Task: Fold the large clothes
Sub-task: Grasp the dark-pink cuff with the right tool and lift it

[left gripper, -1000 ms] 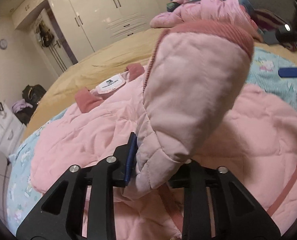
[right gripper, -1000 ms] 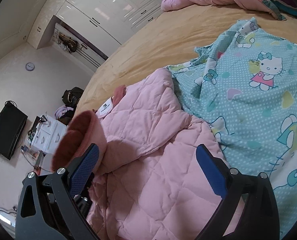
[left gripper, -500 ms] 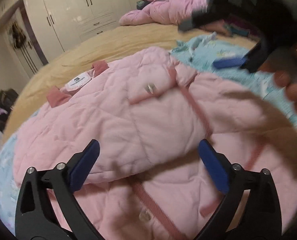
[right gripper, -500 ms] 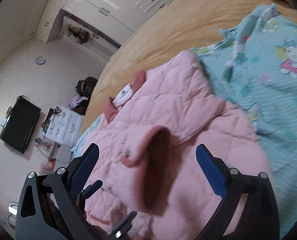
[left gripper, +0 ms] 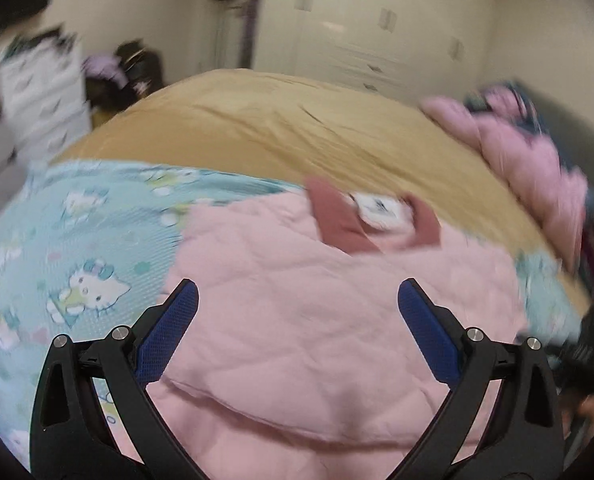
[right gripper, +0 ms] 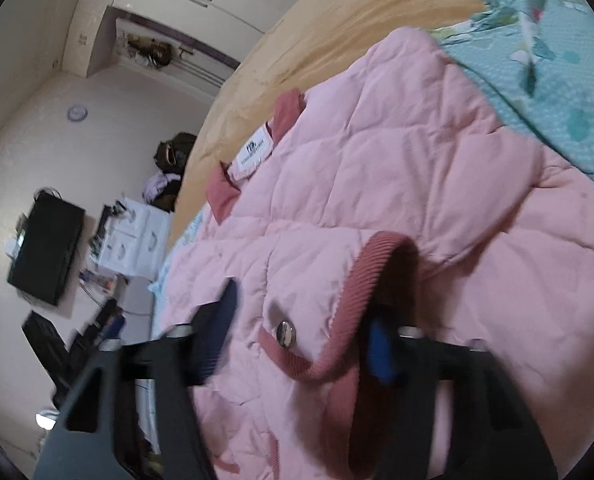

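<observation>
Pink quilted jacket [left gripper: 329,320] spread on bed [left gripper: 297,128], collar toward far edge. My left tongs [left gripper: 297,300] gaping, empty. Right tongs [right gripper: 301,336] just been closing around ribbed sleeve cuff [right gripper: 361,276], pads not visibly pressing. Puffy, soft, light; grab cuff ribbing.

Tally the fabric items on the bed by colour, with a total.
Pink: 2 (quilted jacket, bundled pink garment at the far side)
Teal cartoon print: 1 (sheet)
Mustard: 1 (bed cover)
Total: 4
</observation>
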The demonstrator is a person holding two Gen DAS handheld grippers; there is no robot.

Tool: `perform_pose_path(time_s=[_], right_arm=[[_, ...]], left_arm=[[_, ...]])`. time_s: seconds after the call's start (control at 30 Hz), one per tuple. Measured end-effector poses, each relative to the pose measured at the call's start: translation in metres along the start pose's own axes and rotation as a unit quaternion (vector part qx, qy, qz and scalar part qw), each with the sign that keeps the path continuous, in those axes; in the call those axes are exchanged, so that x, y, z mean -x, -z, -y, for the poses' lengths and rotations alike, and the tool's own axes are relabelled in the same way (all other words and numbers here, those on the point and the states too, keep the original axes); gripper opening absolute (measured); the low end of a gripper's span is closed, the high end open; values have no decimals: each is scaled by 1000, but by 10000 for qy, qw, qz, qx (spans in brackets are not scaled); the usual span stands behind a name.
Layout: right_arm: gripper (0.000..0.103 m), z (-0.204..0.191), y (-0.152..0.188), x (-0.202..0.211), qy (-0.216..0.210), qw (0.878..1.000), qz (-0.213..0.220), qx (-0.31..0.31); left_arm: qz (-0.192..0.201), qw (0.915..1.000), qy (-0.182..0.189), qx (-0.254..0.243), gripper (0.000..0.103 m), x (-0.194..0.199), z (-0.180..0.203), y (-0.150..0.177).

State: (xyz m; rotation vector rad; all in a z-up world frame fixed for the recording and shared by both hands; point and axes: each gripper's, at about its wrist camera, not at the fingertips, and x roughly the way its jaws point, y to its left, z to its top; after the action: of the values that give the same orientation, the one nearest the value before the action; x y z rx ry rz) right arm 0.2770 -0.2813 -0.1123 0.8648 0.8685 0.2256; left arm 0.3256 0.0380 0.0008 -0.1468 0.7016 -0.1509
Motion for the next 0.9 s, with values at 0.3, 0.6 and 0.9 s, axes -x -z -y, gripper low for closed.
perform_pose_path(time_s=[0.3,0.6,0.9], right_arm=[[9,-73,5,21,759,9702,1066,2040],[8,-144,-48,43,1327,9099,1895,3443],[8,-85,-63,8,1697,9345,1568,2710]], left_arm=[[110,9953,54,961,94,-11,-73,-15],[-6,9946,395,960,94,-30,-67,-14],[-256,9970,556,477,79,-58,-34,2]])
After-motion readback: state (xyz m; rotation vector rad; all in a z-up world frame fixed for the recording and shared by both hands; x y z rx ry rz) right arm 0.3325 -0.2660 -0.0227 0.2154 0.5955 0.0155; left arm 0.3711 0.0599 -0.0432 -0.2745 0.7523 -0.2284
